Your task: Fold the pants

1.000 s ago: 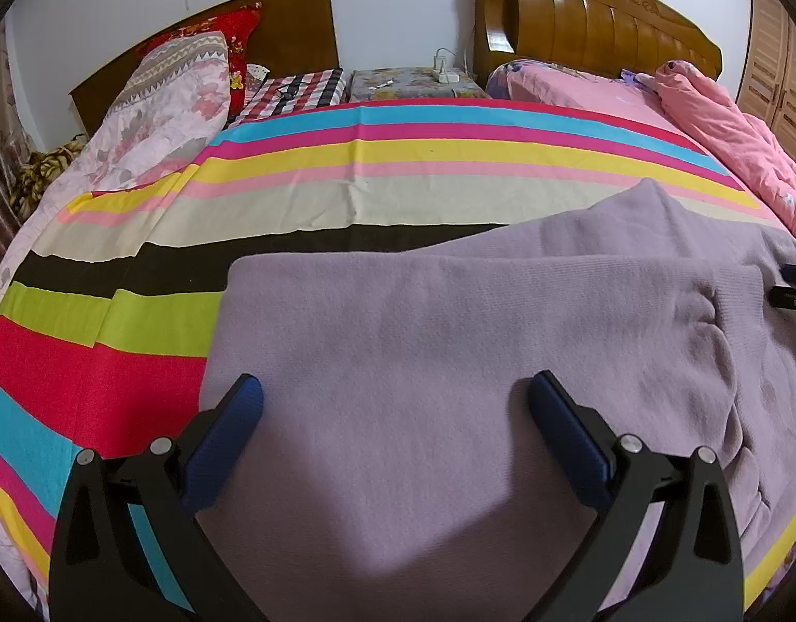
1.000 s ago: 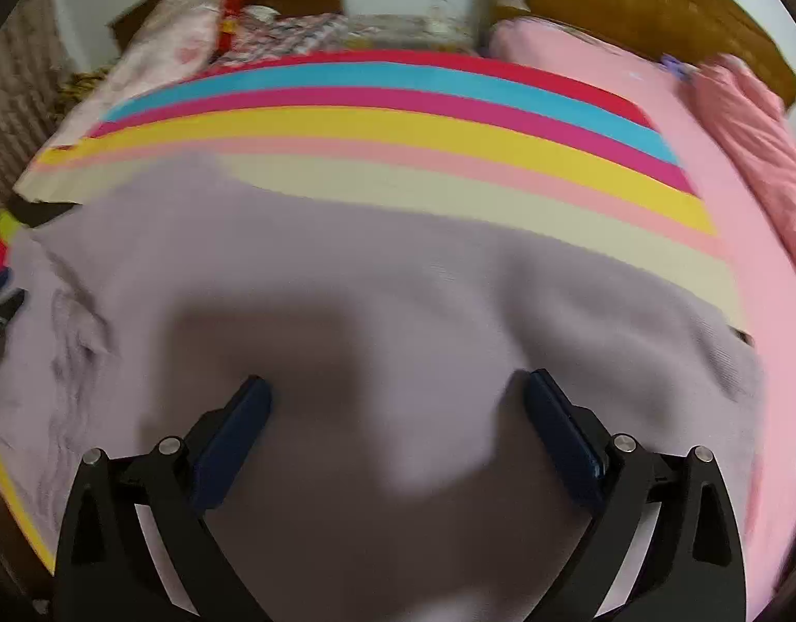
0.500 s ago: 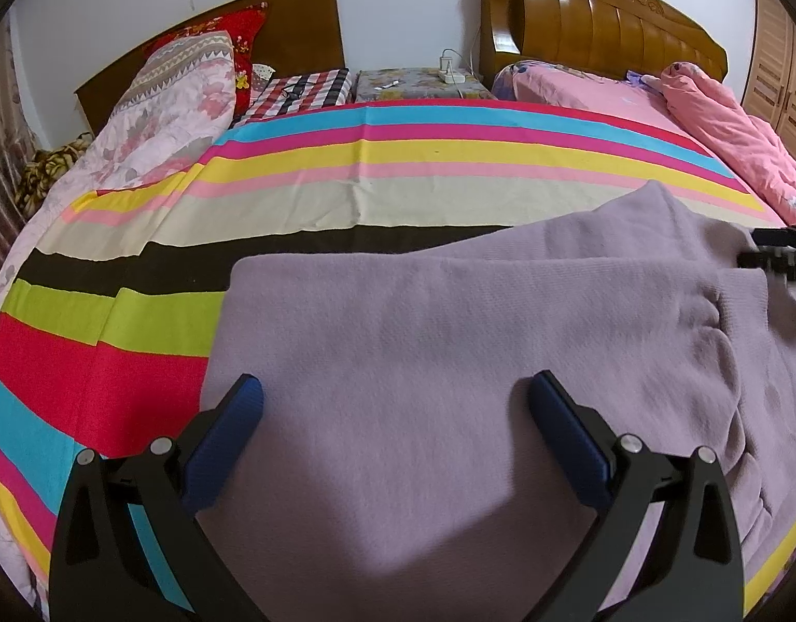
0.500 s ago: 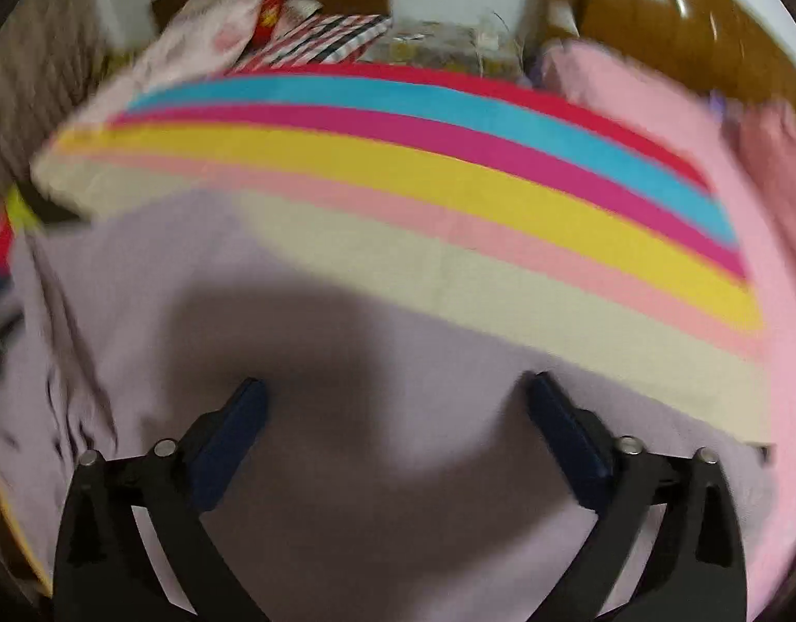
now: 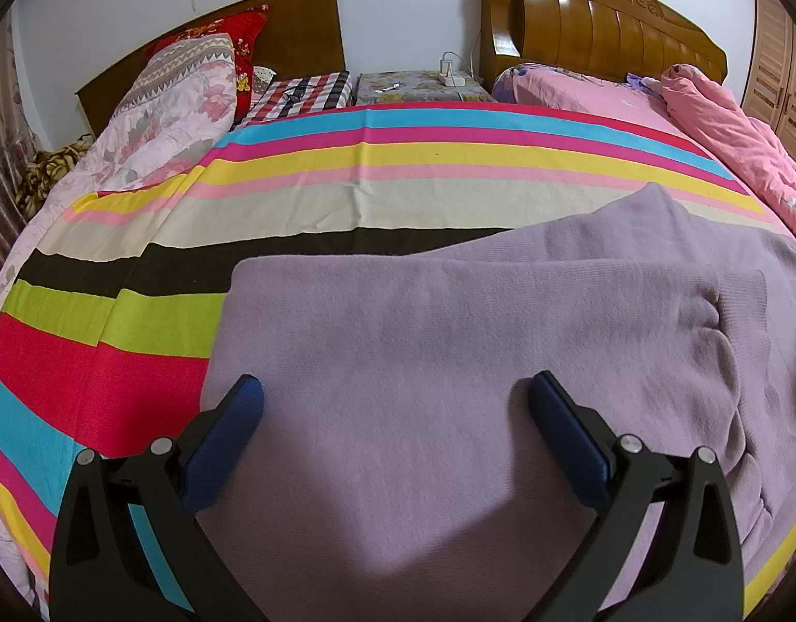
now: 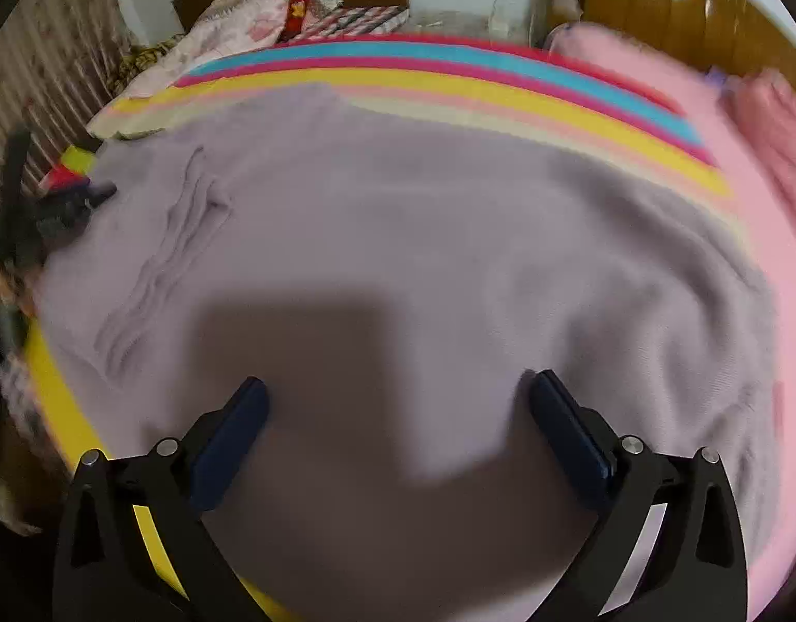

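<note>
Both grippers (image 5: 398, 404) (image 6: 398, 404) open as before, pants (image 5: 449, 363) unshifted

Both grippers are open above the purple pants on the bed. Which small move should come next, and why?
Probably lower the left gripper onto the near edge of the lilac knit pants and close it. Its jaws stand wide apart and hold nothing, and the pants lie only partly folded on the striped bedsheet.

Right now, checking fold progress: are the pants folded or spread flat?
Partly folded: on the purple pants one layer lies over another, its straight edge showing. Both grippers hang open above.
</note>
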